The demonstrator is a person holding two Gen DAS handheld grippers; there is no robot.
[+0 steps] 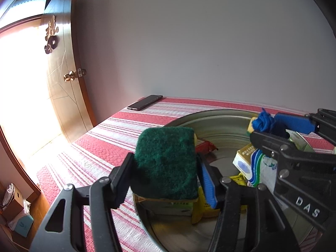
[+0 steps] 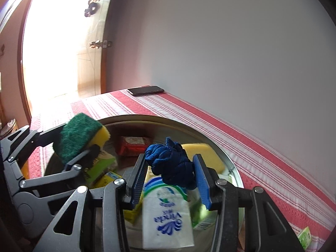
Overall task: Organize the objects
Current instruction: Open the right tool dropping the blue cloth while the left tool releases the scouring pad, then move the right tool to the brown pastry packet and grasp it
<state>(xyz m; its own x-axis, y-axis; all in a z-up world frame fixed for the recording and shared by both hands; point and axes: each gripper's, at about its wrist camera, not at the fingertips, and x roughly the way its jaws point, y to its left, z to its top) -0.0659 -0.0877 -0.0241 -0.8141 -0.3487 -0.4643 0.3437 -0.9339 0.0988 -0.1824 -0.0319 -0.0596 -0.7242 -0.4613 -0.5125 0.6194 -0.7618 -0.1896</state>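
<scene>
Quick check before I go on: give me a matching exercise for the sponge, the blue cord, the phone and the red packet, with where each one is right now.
Things:
1. sponge
2. blue cord
3. phone
4. red packet

Places:
A. lying in the metal basin
B. held in the left claw
C. on the striped cloth, near the wall
D. held in the right claw

Pairs: 1-B, 2-D, 3-C, 4-A
</scene>
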